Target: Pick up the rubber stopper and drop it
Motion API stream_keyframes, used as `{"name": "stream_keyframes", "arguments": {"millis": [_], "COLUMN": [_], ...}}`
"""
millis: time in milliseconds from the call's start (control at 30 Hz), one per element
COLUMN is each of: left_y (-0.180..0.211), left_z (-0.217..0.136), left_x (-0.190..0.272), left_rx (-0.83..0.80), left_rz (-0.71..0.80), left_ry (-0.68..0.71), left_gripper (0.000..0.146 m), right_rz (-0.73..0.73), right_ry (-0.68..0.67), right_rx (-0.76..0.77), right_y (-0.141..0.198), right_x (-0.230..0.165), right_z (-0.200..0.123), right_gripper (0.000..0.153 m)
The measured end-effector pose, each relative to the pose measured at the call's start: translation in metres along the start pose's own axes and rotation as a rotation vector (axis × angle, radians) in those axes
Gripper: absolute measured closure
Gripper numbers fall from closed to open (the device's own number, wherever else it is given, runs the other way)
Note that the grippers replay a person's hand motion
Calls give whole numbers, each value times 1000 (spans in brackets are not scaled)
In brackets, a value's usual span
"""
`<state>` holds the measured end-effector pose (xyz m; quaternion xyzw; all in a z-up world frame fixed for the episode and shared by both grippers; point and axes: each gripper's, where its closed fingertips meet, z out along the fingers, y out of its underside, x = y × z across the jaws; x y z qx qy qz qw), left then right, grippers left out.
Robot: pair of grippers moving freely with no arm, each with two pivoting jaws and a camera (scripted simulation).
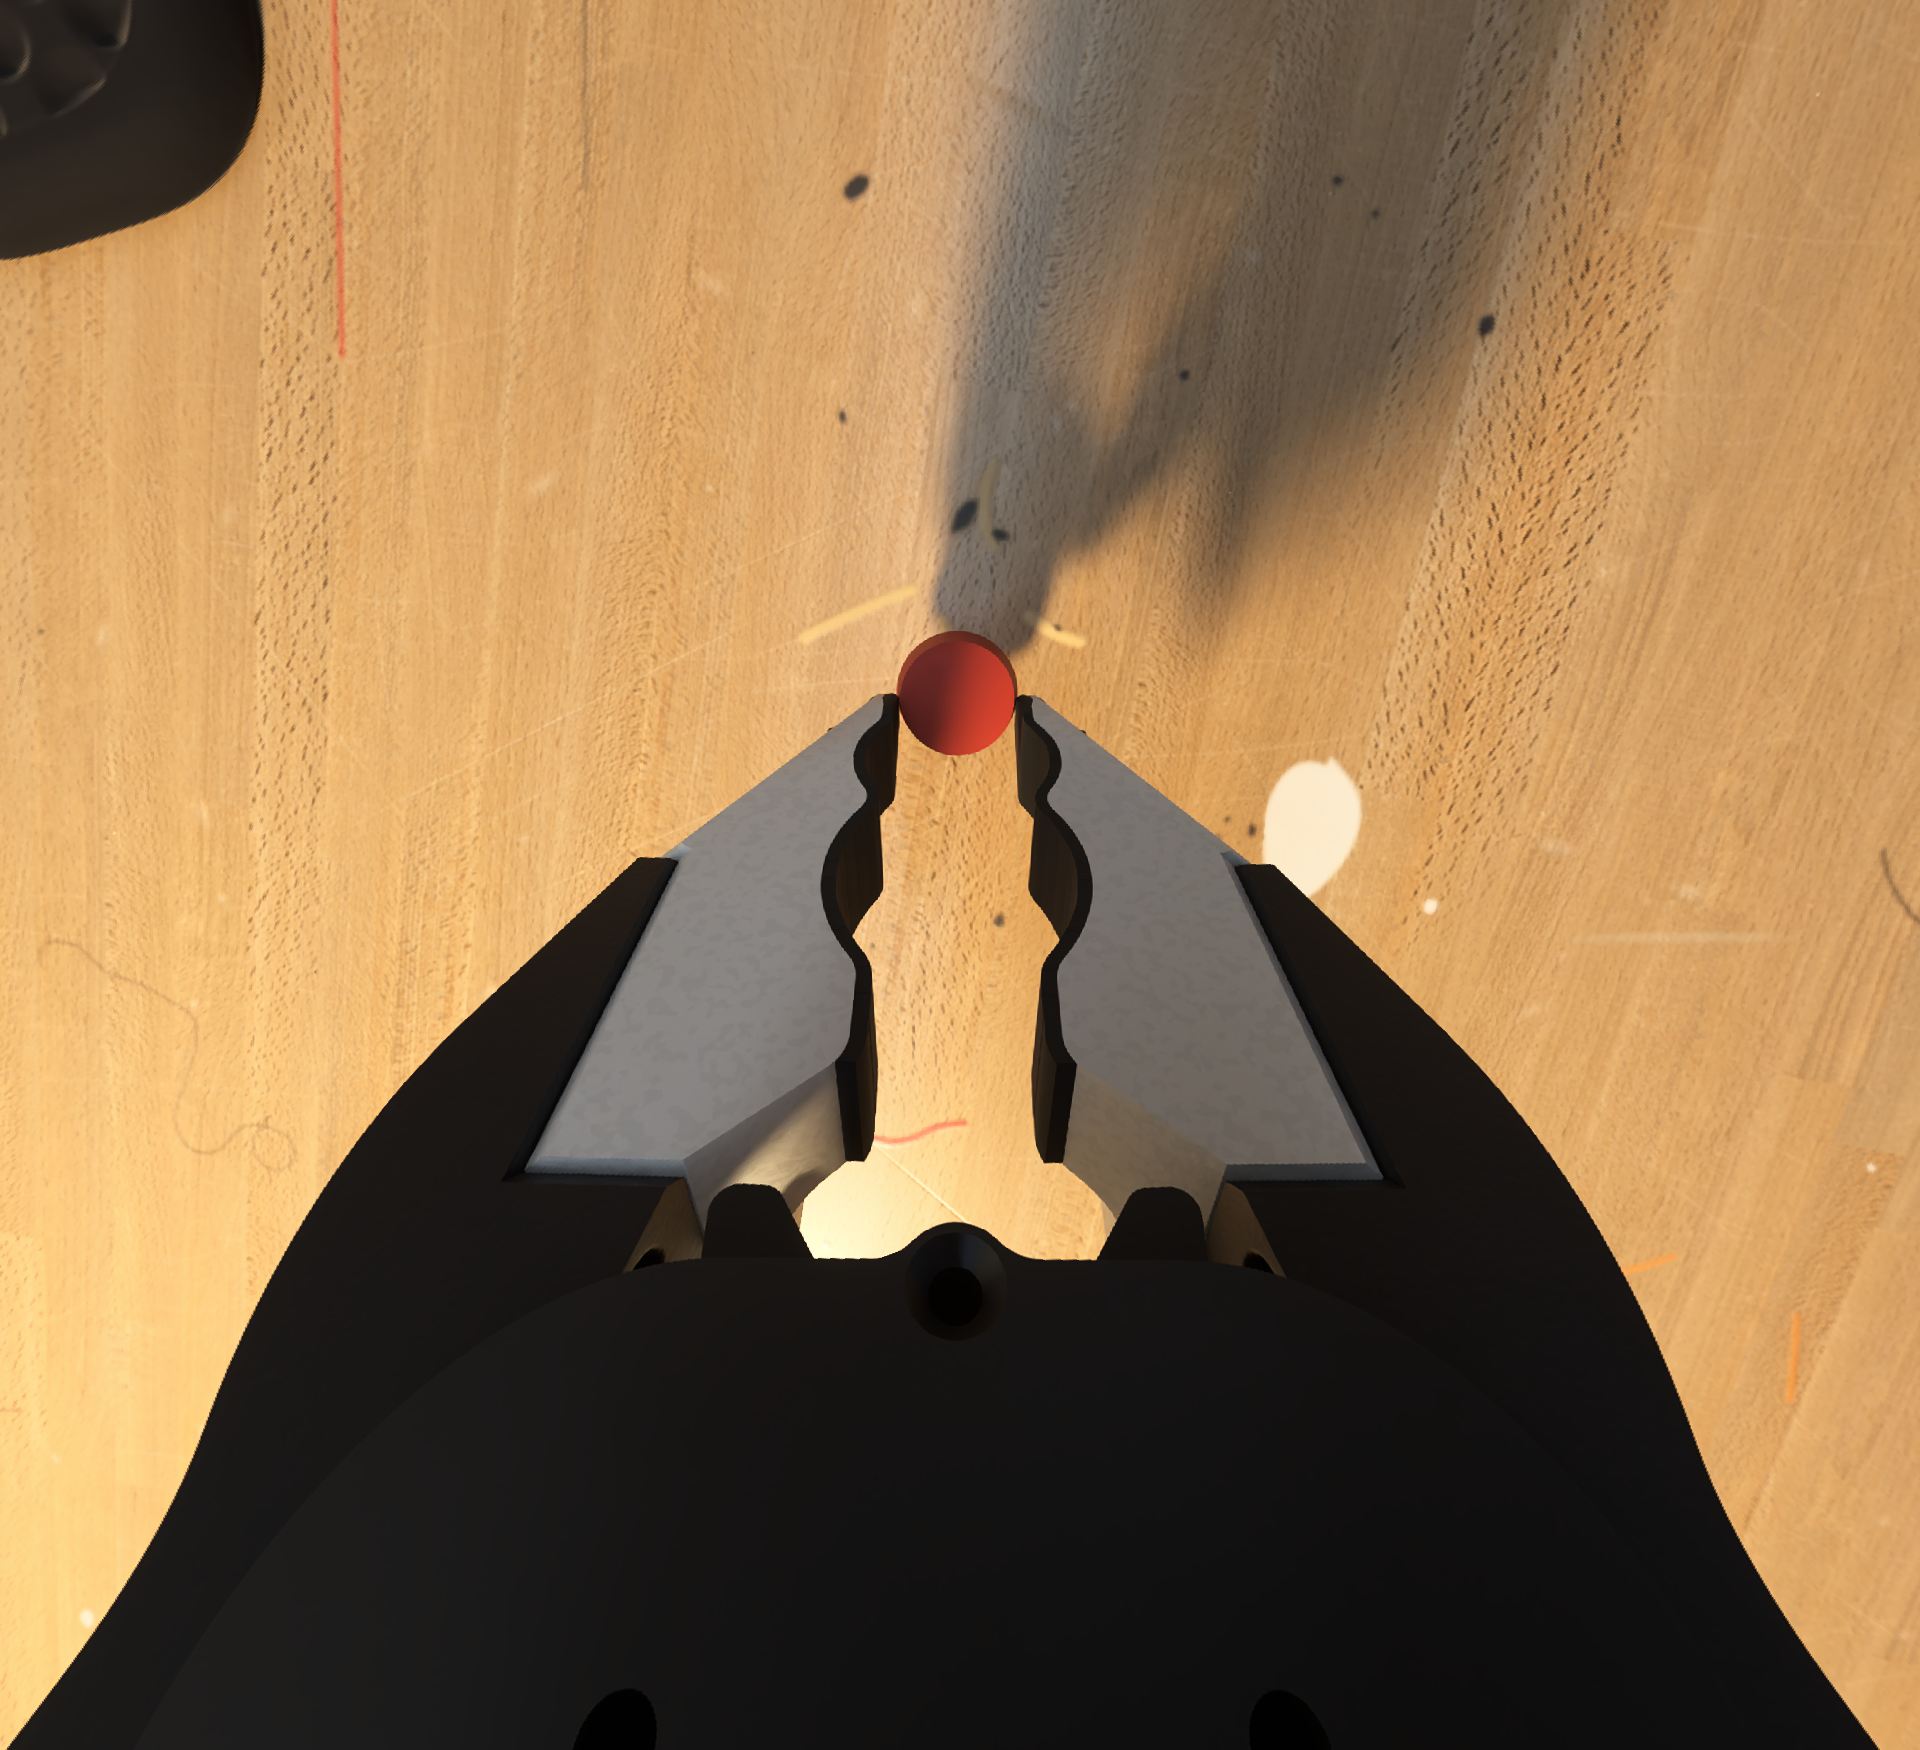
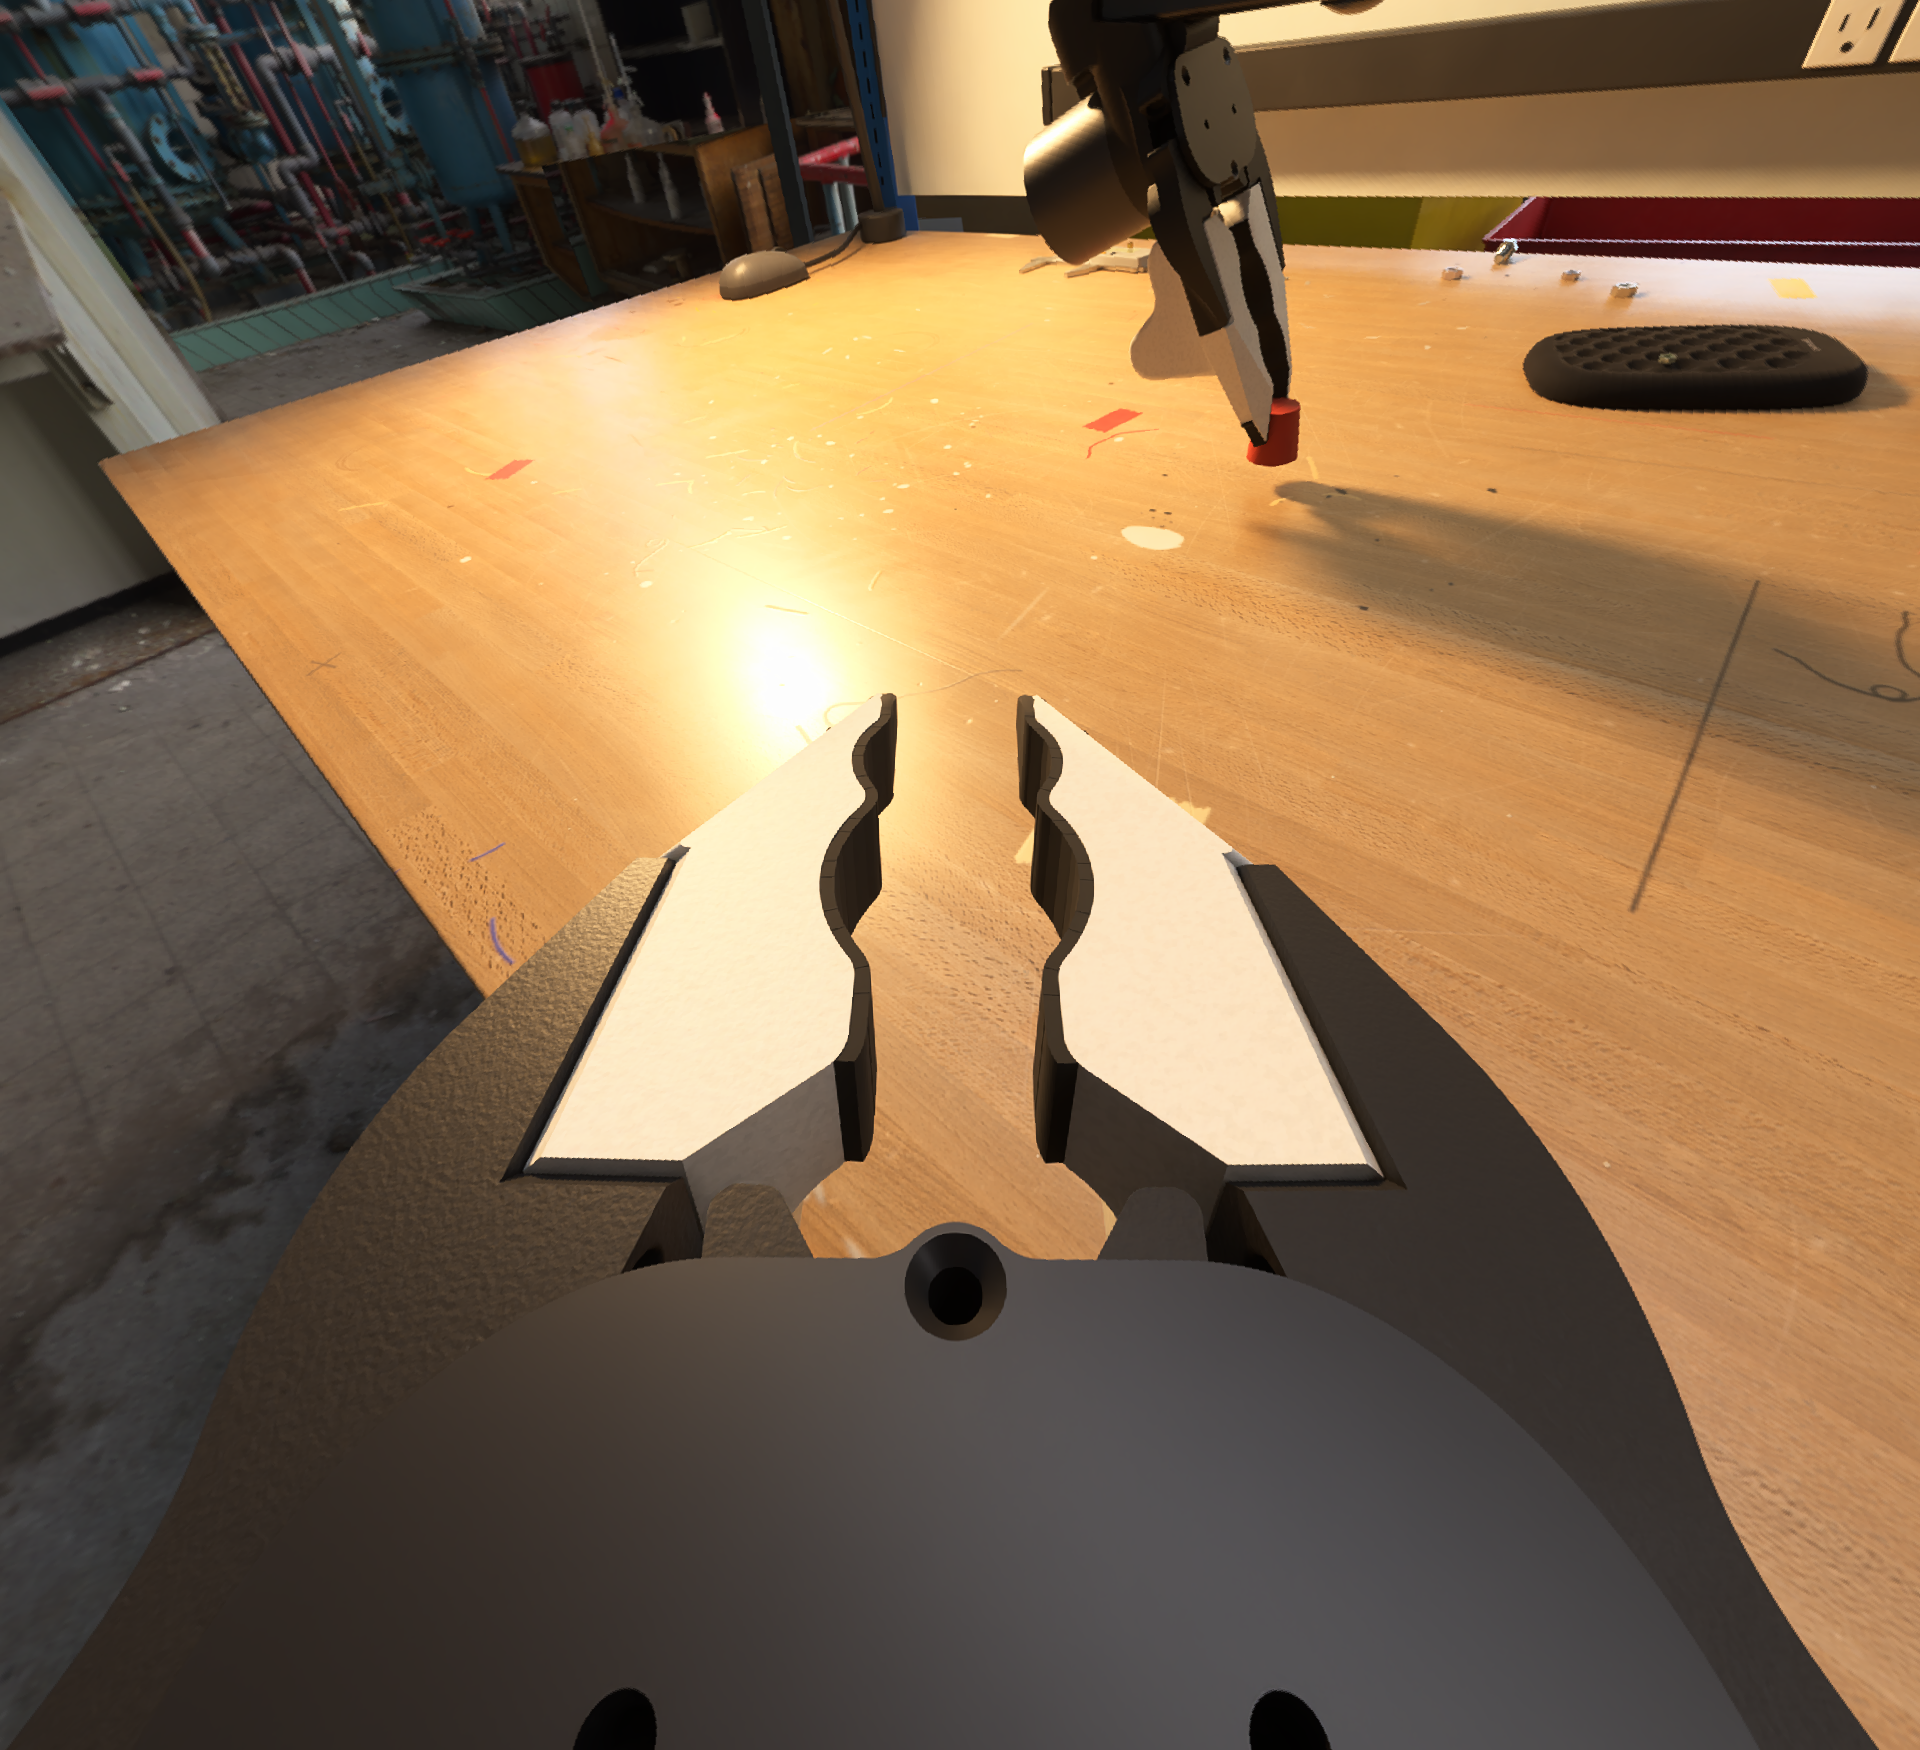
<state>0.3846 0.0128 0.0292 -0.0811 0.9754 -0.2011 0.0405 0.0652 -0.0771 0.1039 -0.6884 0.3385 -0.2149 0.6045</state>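
The rubber stopper (image 1: 956,692) is a small red cylinder. In the left wrist view my left gripper (image 1: 956,715) is shut on it at the very fingertips, pointing down at the wooden table (image 1: 520,557). In the right wrist view the left gripper (image 2: 1263,424) holds the stopper (image 2: 1278,435) a little above the table, with its shadow on the wood below. My right gripper (image 2: 956,713) is empty, its fingers apart, low over the near part of the table (image 2: 727,505).
A black dimpled mat (image 2: 1694,365) lies on the table's far right and shows in the left wrist view (image 1: 104,38). A red tray (image 2: 1714,230) and small nuts (image 2: 1569,275) sit at the back. The table's left edge (image 2: 312,682) drops to the floor.
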Motion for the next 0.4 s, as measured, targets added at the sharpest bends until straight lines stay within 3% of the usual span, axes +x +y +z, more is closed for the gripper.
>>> {"name": "stream_keyframes", "arguments": {"millis": [167,300,400], "left_y": [-5,-4,3], "left_z": [-6,-12,-14], "left_x": [-2,-15,-15], "left_rx": [6,-28,-108], "left_rz": [-14,247,99], "left_ry": [6,-110,-53], "left_gripper": [122,120,123], "right_rz": [-1,-5,-3], "right_ry": [-3,-6,-7], "right_rx": [-4,4,-2], "right_y": [0,-1,0], "right_x": [-1,-2,-2], "right_z": [1,1,3], "right_gripper": [130,131,131]}}
